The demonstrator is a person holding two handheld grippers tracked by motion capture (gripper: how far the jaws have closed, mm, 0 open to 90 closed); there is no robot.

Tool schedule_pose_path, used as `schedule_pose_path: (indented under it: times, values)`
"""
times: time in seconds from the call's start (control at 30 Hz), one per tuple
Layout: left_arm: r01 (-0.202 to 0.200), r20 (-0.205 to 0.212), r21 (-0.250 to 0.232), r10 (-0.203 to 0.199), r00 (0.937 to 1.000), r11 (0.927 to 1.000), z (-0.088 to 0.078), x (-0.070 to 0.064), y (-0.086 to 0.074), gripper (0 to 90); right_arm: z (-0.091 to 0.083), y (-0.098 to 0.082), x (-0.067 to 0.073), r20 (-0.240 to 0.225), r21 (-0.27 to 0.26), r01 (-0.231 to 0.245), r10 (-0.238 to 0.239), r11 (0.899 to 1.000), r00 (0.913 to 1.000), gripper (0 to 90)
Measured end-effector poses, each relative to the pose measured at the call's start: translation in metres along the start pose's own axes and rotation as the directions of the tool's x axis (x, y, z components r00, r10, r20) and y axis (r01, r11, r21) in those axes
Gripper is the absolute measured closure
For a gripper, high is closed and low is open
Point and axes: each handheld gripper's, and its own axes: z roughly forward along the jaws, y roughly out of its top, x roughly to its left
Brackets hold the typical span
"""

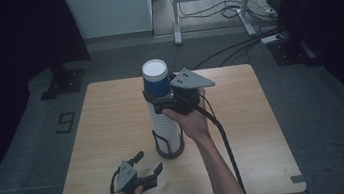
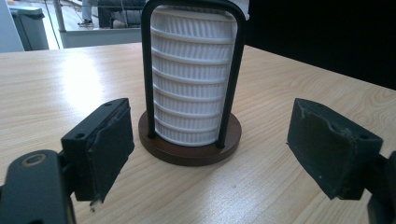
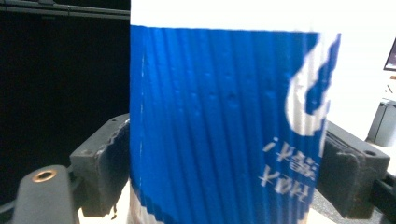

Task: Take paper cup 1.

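Upside-down blue paper cup point(image 1: 157, 81) tops the white cup stack point(image 1: 163, 123).

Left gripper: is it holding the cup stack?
No. The left gripper rests on the table with jaws open, apart from the cup stack in its holder.

Top cup point(image 1: 156, 78): deep blue w/ fine vertical ribbing, white rim, white swirl logo + white lettering on the side toward the right tool's point(image 1: 156, 99) right pad. Stack of cups point(image 1: 164, 128) beneath that tool: white, horizontal ridges. Holder ahead of the left tool point(image 1: 149, 163): thin black wire frame point(image 2: 148, 70), dark brown round base point(image 2: 187, 151). Both tools: black jaws, grey three-cornered plate on top. Table point(image 1: 104, 131): pale wood grain. Floor: grey.
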Motion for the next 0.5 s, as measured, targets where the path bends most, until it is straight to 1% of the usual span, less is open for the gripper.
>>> schedule_pose_path:
  times: [0.13, 0.37, 0.47, 0.5]
  values:
    - [0.001, 0.0, -0.001, -0.001, 1.0, 1.0, -0.0001, 0.0001, 0.0, 14.3, 0.002, 0.0006, 0.0017, 0.006, 0.001, 0.014, -0.014, 1.0, 0.9999, 18.4]
    - [0.0, -0.001, -0.001, 0.0, 1.0, 1.0, -0.0001, 0.0001, 0.0, 14.4, 0.0017, 0.0012, 0.0005, 0.004, 0.003, 0.008, -0.008, 1.0, 1.0, 18.9]
    - [0.0, -0.001, -0.001, 0.0, 1.0, 1.0, -0.0001, 0.0, 0.0, 14.4, 0.0014, 0.003, 0.0005, 0.004, -0.004, 0.008, -0.008, 1.0, 1.0, 19.3]
    - [0.002, 0.0, -0.001, -0.002, 1.0, 1.0, -0.0001, -0.0001, -0.0001, 14.4, 0.0003, 0.0057, 0.0001, 0.002, -0.017, 0.003, -0.003, 1.0, 1.0, 19.4]
